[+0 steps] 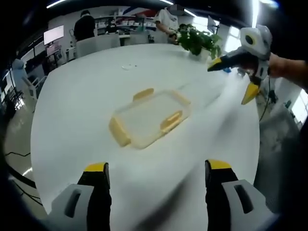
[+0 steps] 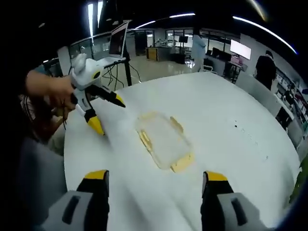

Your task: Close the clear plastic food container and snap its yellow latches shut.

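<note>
A clear plastic food container (image 1: 149,118) lies flat in the middle of the round white table (image 1: 86,96), and its yellow latches (image 1: 172,120) splay outward. My left gripper (image 1: 158,168) is open, a little short of it, with nothing between the jaws. My right gripper (image 1: 232,79) hovers open beyond the container at the upper right, held by a hand. From the other side, the container (image 2: 163,139) lies ahead of my open right gripper (image 2: 155,175). The left gripper (image 2: 108,115) hangs open to its left, just above the table. Neither gripper touches the container.
A potted green plant (image 1: 197,41) stands at the table's far edge. Small specks (image 1: 129,67) lie on the table past the container. People and shelves stand in the background. A screen on a stand (image 2: 118,41) is beyond the table.
</note>
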`<state>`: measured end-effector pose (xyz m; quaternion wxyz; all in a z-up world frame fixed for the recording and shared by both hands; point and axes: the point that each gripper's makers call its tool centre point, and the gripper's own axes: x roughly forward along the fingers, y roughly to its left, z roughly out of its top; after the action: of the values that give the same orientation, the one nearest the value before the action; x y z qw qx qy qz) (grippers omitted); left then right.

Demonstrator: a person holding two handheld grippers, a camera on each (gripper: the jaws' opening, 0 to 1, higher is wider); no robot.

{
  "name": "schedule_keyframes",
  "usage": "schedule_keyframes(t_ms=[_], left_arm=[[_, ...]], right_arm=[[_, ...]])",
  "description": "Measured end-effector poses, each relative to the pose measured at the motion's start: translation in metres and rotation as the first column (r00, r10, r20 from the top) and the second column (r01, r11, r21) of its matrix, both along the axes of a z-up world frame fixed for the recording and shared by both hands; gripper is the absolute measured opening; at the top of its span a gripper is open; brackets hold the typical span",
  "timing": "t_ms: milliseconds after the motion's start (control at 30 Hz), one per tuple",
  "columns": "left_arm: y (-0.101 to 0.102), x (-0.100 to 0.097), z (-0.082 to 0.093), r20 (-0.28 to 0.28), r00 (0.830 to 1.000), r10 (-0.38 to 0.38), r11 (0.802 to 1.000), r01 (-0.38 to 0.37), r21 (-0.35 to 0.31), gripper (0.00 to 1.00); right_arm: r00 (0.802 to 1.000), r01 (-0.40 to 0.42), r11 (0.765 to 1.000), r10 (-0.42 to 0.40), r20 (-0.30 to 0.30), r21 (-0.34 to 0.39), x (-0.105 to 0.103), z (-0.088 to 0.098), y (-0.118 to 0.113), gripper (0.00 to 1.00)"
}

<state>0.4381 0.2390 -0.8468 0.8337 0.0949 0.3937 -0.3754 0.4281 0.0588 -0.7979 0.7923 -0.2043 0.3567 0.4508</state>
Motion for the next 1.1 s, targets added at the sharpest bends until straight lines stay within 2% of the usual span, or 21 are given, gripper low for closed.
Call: schedule_keyframes(t_ms=[167,433,567,633,800,900,967,1000,1067,1100], left_arm=[[0.001,0.004,-0.005,0.001,1.000,-0.020,0.999,0.020,0.030,0.77],[-0.001,0.013,-0.009,-0.004,0.998,-0.067,0.996,0.067,0.063,0.77],[0.004,0.021,-0.009,0.016,0.995,-0.097,0.990,0.095,0.102,0.72],[0.006,0.024,-0.009,0.024,0.993,-0.112,0.986,0.108,0.126,0.69],[0.007,0.031,-0.010,0.011,0.992,-0.127,0.984,0.124,0.129,0.69],[0.006,0.036,-0.009,0.034,0.981,-0.192,0.969,0.184,0.164,0.66],[0.008,0.040,-0.008,0.044,0.968,-0.245,0.952,0.232,0.200,0.56],[0.007,0.042,-0.007,0.046,0.968,-0.245,0.953,0.232,0.194,0.54],[0.006,0.048,-0.005,0.042,0.968,-0.249,0.953,0.237,0.187,0.55],[0.006,0.050,-0.004,0.045,0.962,-0.268,0.946,0.254,0.199,0.56]], right_arm=[[1.000,-0.024,1.000,0.024,0.000,-0.002,0.005,-0.005,0.001,0.74],[0.995,-0.099,0.994,0.099,-0.005,-0.054,0.013,-0.020,0.003,0.70],[0.991,-0.133,0.990,0.134,0.003,-0.044,0.017,-0.021,0.008,0.69],[0.989,-0.147,0.987,0.147,0.001,-0.065,0.019,-0.024,0.008,0.68],[0.982,-0.190,0.978,0.191,-0.001,-0.087,0.026,-0.030,0.009,0.64],[0.982,-0.188,0.979,0.187,-0.023,-0.077,0.029,-0.031,0.010,0.67],[0.985,-0.170,0.983,0.168,-0.035,-0.066,0.034,-0.030,0.010,0.67],[0.985,-0.172,0.983,0.170,-0.037,-0.064,0.036,-0.030,0.010,0.67],[0.982,-0.186,0.980,0.185,-0.027,-0.066,0.041,-0.030,0.010,0.67],[0.977,-0.212,0.975,0.211,-0.022,-0.073,0.042,-0.031,0.010,0.65]])
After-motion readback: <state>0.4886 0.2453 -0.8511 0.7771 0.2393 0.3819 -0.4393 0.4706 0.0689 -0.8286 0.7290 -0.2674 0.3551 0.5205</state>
